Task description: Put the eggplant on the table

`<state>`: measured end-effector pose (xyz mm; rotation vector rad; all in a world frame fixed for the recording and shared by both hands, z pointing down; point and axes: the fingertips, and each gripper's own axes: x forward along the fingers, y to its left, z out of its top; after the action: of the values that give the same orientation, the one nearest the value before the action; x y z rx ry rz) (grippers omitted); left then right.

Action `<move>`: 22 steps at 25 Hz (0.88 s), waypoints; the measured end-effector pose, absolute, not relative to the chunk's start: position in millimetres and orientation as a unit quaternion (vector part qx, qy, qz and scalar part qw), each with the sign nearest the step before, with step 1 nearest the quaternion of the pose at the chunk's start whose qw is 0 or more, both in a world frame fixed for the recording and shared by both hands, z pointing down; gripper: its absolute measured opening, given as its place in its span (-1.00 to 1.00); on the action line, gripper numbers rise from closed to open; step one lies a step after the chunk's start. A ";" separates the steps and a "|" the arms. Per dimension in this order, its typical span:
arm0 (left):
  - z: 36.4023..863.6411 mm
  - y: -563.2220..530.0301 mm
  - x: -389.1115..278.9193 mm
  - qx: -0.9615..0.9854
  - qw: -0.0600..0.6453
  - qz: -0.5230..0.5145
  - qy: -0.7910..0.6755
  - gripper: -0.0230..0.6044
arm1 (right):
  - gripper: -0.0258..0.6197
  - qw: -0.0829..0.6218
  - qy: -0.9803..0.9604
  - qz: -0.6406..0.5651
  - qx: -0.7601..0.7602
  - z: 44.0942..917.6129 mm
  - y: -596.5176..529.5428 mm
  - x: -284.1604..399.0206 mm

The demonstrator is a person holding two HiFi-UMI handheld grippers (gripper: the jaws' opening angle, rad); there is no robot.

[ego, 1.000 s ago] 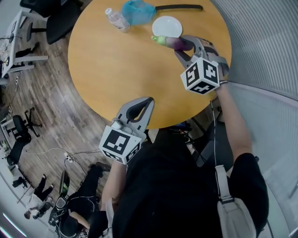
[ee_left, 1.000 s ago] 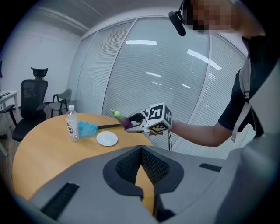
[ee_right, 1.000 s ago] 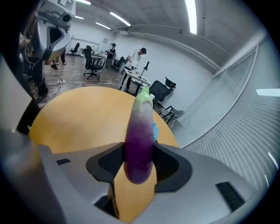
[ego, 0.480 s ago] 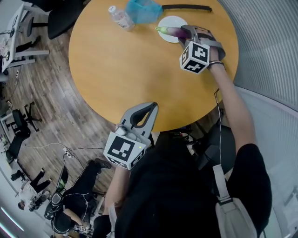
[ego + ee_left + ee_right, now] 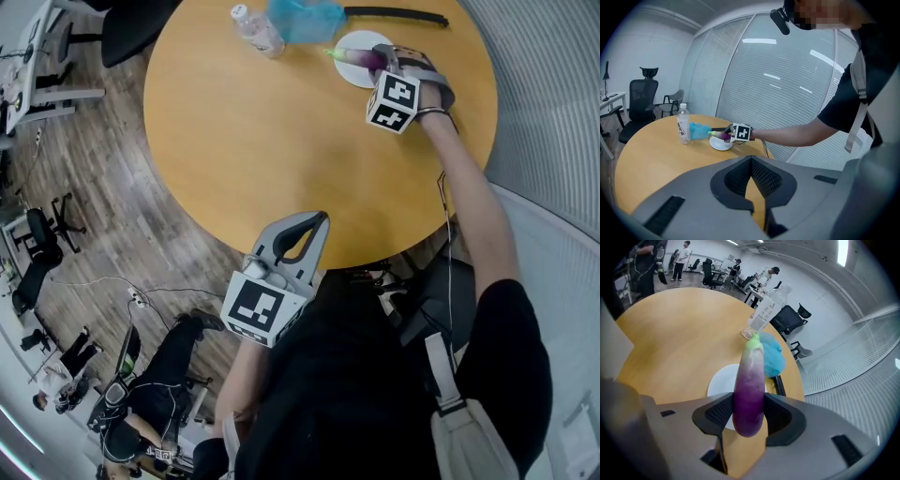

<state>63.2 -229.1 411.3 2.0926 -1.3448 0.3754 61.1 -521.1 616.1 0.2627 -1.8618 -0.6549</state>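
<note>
The eggplant, purple with a pale green tip, is clamped between the pads of my right gripper, which is shut on its thick end. In the head view the eggplant and right gripper are over the white plate at the far side of the round wooden table. Whether the eggplant touches the plate I cannot tell. My left gripper hangs at the table's near edge, its tips together on nothing. The left gripper view shows its jaws and the distant eggplant.
A clear water bottle and a crumpled blue cloth sit just beyond the plate, with a black strip at the far rim. Office chairs and people are on the wooden floor to the left. A blind-covered glass wall runs along the right.
My right gripper has carried the eggplant down and away from me, from beside the plate to over it. The left gripper has sunk slightly at the table's near edge.
</note>
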 end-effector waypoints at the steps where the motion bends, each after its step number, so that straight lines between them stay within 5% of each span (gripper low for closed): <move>1: 409.8 -232.5 60.2 0.791 0.307 0.143 -0.509 -0.89 | -0.27 0.547 -0.784 -0.274 0.107 618.9 -525.0 58.0; 22: 414.1 -236.5 43.1 0.777 0.323 0.135 -0.523 -0.89 | -0.26 0.592 -0.745 -0.302 0.050 643.2 -533.5 45.2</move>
<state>43.1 -236.5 414.1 2.0388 -1.3733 0.3542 45.2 -533.5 643.2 0.1171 -1.7335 -0.7019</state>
